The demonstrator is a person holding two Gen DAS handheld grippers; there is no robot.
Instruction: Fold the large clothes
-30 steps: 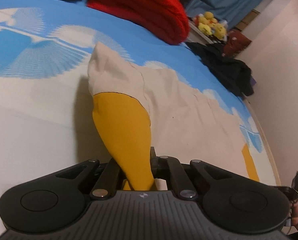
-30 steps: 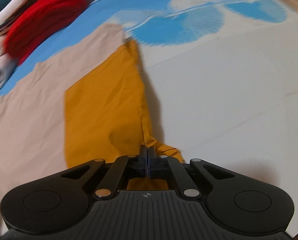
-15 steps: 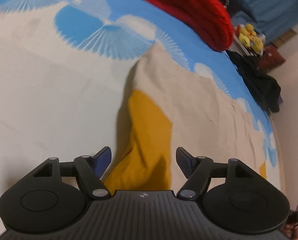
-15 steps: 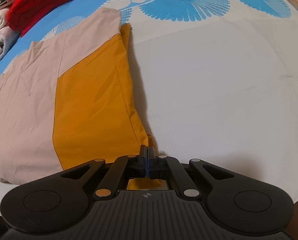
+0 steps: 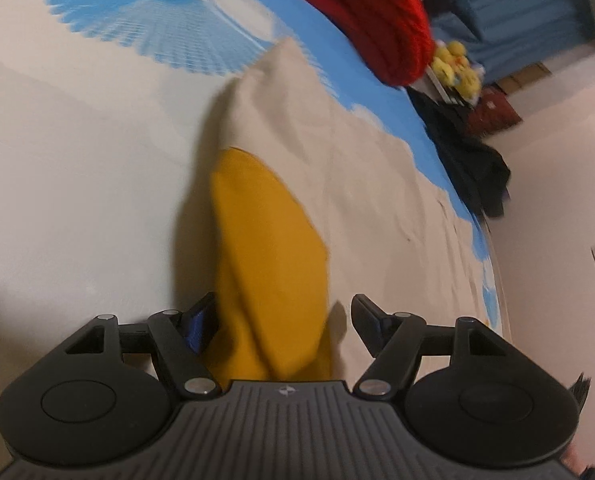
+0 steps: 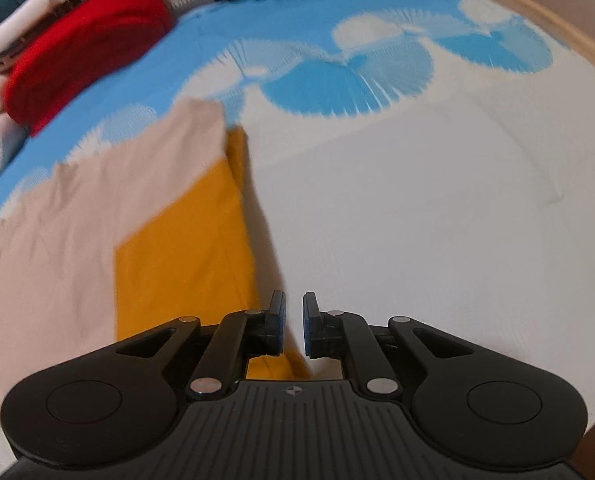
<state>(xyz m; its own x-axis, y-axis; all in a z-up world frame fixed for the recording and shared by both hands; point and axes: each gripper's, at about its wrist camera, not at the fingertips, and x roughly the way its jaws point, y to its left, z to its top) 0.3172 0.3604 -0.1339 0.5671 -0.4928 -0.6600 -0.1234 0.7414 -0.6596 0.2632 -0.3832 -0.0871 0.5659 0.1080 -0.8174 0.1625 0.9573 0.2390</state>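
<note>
One large garment [image 5: 337, 184] lies spread on the bed [image 5: 77, 160], a soft, matte cloth in two colours: pale beige over most of it, with a mustard-yellow panel [image 5: 265, 264] folded along its edge. In the left wrist view it runs from the lower centre of the frame up toward the upper middle, lightly creased, the yellow part humped into a rounded ridge. In the right wrist view the same garment [image 6: 77, 240] fills the left half, the yellow panel [image 6: 181, 248] a flat slanted block with a thin yellow edge beside it.

The bed sheet is smooth, cream below and bright blue above, printed with white fan shapes. One thick red knitted item [image 5: 361, 12] lies rolled at the top of the frame, and a dark heap of clothing [image 5: 469, 160] sits at the right edge.

The left gripper [image 5: 283, 320] has its fingers spread wide, the yellow fold between them but not pinched. The right gripper [image 6: 294, 320] has just been opening: its fingers stand a narrow gap apart, with the yellow corner lying just beneath them, no longer clamped.
</note>
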